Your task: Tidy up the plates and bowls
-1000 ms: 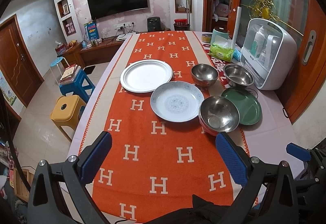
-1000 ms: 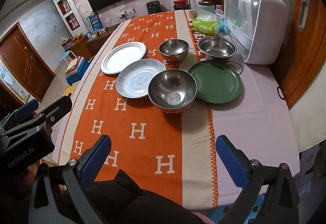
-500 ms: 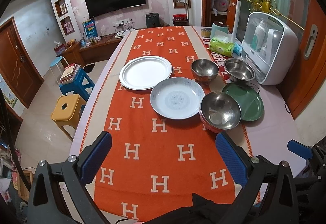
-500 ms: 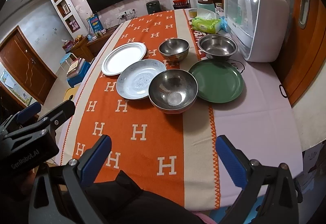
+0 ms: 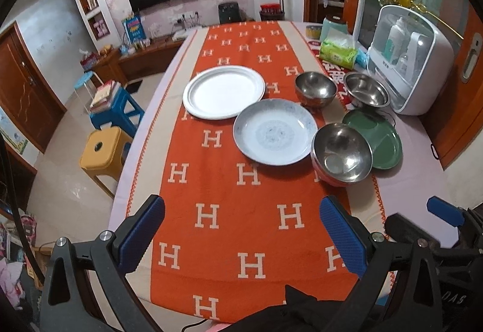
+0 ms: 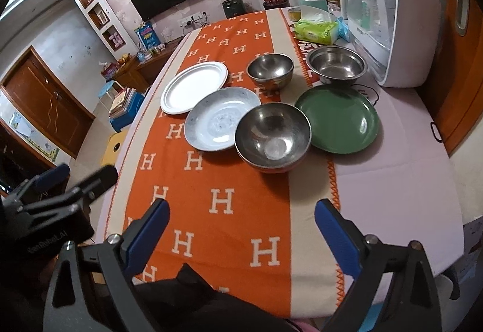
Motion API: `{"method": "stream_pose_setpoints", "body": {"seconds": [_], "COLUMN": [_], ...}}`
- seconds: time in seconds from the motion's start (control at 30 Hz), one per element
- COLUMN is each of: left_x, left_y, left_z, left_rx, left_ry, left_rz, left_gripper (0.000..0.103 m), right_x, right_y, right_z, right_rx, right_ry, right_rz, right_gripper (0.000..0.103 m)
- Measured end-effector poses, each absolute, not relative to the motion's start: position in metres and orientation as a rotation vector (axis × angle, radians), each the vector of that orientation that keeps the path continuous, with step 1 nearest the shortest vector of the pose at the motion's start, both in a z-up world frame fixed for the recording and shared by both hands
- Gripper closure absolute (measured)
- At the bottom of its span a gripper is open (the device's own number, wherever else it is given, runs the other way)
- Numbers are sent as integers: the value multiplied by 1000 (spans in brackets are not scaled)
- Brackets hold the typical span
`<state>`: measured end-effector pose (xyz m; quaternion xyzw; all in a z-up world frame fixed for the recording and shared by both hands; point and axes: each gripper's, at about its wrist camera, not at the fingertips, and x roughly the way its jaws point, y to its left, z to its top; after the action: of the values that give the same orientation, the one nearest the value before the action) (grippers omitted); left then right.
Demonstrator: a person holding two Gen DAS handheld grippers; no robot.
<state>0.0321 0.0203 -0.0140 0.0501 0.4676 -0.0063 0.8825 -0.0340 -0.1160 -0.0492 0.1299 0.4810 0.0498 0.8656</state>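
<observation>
On the orange runner (image 5: 229,190) lie a white plate (image 5: 223,92) (image 6: 193,87), a pale blue patterned plate (image 5: 273,131) (image 6: 222,119) and a green plate (image 5: 379,135) (image 6: 341,119). Three steel bowls stand among them: a near one (image 5: 342,151) (image 6: 273,135), a small far one (image 5: 315,87) (image 6: 270,69), and one by the white appliance (image 5: 366,90) (image 6: 336,63). My left gripper (image 5: 241,232) is open and empty above the near runner. My right gripper (image 6: 241,229) is open and empty, short of the near bowl.
A white countertop appliance (image 5: 413,60) (image 6: 389,21) stands at the table's right edge. A green tissue pack (image 5: 338,52) (image 6: 315,28) and jars sit behind the bowls. Yellow (image 5: 104,151) and blue (image 5: 120,108) stools stand left of the table.
Both grippers have drawn back a little and lifted; the dishes sit slightly farther off in both views. No dish has moved.
</observation>
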Motion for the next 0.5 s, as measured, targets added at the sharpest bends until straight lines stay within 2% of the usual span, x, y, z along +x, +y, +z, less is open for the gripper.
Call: {"method": "stream_pose_setpoints", "body": {"seconds": [0.5], "left_x": [110], "left_y": [95], "left_z": [-4], "left_rx": [26], "left_ry": [1049], "left_rz": [-26], "left_gripper": [1], "right_x": [31], "right_y": [-83], "right_z": [-38], "right_rx": [339], "right_ry": [1007], "right_rz": [112], "right_gripper": [6]}}
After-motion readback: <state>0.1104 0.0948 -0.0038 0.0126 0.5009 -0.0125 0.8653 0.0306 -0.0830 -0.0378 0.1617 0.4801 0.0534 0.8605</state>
